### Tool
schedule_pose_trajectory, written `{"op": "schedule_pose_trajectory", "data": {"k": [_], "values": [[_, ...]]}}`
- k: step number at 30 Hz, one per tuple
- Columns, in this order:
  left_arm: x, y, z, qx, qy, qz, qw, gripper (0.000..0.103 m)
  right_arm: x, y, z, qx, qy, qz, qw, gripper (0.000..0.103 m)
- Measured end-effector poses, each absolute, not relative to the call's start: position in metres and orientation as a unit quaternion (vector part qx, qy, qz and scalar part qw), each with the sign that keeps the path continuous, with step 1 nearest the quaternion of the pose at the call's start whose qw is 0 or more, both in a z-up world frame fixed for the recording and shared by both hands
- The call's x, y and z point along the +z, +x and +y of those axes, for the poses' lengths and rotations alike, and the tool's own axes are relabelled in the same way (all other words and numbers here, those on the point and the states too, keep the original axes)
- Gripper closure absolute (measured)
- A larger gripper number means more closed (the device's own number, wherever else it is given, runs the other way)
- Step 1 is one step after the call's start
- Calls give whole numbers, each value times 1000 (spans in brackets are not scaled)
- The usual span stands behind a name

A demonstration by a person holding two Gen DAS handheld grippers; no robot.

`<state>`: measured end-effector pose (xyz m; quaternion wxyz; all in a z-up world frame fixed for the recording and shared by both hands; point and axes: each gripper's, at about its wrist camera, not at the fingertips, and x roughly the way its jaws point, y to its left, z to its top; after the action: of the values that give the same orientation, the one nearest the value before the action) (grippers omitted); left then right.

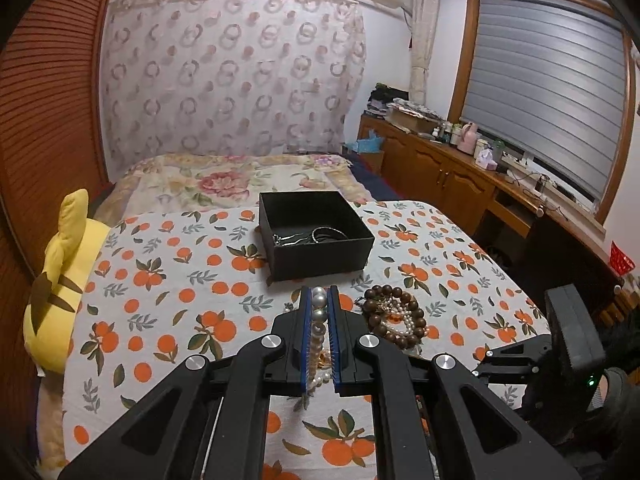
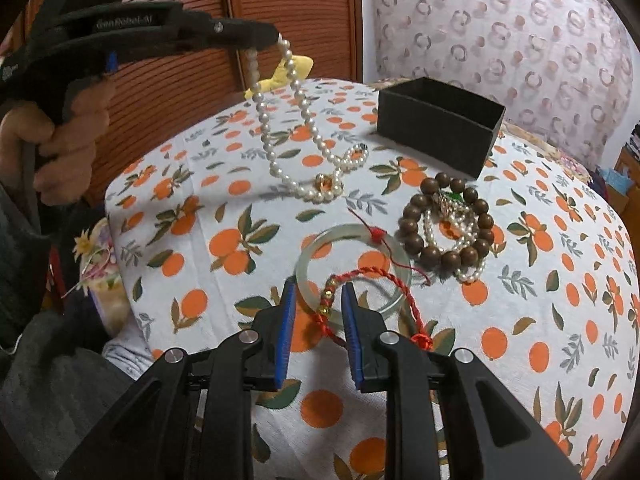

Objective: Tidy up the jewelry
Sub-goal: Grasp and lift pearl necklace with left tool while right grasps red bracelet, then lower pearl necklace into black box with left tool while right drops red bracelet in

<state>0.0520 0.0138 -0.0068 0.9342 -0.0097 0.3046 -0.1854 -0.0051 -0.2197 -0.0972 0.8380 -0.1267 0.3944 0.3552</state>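
My left gripper (image 1: 319, 294) is shut on a white pearl necklace (image 1: 319, 320). In the right wrist view the left gripper (image 2: 276, 38) holds the necklace (image 2: 296, 132) lifted, its lower end with a gold clasp still on the cloth. An open black box (image 1: 316, 236) holding some dark jewelry stands beyond it; it also shows in the right wrist view (image 2: 440, 128). My right gripper (image 2: 318, 292) is open, low over a red braided cord bracelet (image 2: 360, 280) lying across a pale jade bangle (image 2: 352, 268). A brown wooden bead bracelet (image 2: 444, 220) rings small pearl pieces.
The orange-print cloth (image 2: 520, 320) covers the table. A yellow plush toy (image 1: 60, 280) lies at its left edge. A bed (image 1: 224, 180) is behind the table, wooden cabinets (image 1: 440, 168) at right and a slatted wooden door (image 2: 280, 8) at left.
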Motion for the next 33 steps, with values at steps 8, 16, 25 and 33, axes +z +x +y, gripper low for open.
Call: {"op": "schedule_pose_trajectory", "data": {"k": [8, 16, 25, 33], "values": [[-1, 55, 15, -181, -10, 299, 937, 96, -99, -3, -221, 358, -144, 392, 836, 94], [18, 61, 15, -181, -7, 284, 942, 96, -92, 4, -231, 359, -126, 386, 841, 95], [53, 70, 9, -183, 3, 253, 950, 96, -47, 18, -243, 350, -108, 337, 868, 95], [88, 87, 5, -184, 1, 230, 956, 96, -11, 38, -248, 342, -100, 302, 884, 95]]}}
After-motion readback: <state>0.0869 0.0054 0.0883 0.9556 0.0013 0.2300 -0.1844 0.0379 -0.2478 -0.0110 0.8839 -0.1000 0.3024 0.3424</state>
